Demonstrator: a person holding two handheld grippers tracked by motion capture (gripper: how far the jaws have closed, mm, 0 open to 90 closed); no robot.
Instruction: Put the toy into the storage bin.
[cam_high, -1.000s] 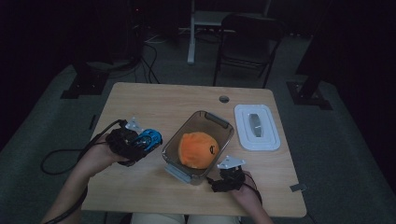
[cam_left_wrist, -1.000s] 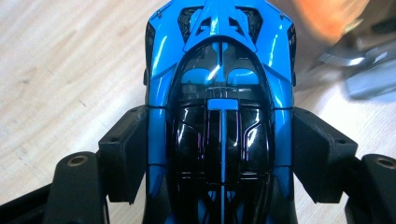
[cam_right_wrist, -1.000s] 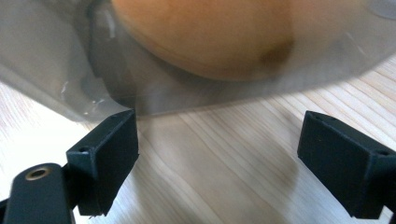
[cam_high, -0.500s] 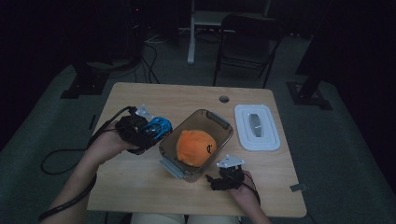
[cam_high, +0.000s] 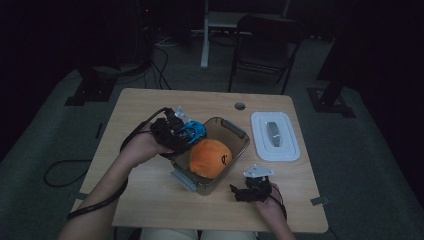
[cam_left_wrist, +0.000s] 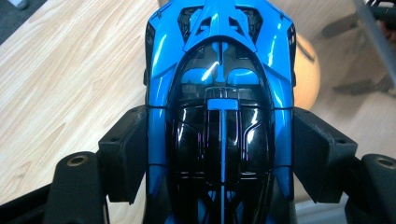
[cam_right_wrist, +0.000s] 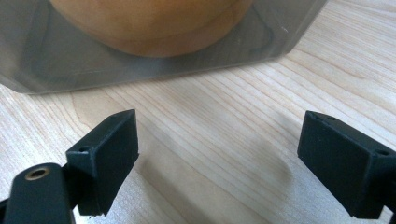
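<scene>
A person at a wooden table (cam_high: 150, 200) held a blue toy car (cam_high: 192, 132) in the left gripper (cam_high: 187, 136), the two black jaws pressed against the car's flanks. In the left gripper view the car (cam_left_wrist: 219, 93) ran lengthwise between the jaws, its nose pointing away from the camera, with an orange ball (cam_left_wrist: 306, 70) just beyond it. From above, the car hung at the left rim of a clear container (cam_high: 235, 131) that stood near the middle of the table. The ball (cam_high: 210, 158) lay inside the container, toward its near end.

The right gripper (cam_high: 239, 192) rested low over the table at the container's near right corner, its jaws wide apart with nothing between them. In the right gripper view bare wood showed between the jaws, and the container's wall (cam_right_wrist: 187, 60) stood just ahead with the ball (cam_right_wrist: 149, 23) behind it.

A white lid (cam_high: 274, 135) lay flat on the table to the right of the container, apart from it. A folding chair (cam_high: 265, 45) stood on the floor beyond the far edge of the table.
</scene>
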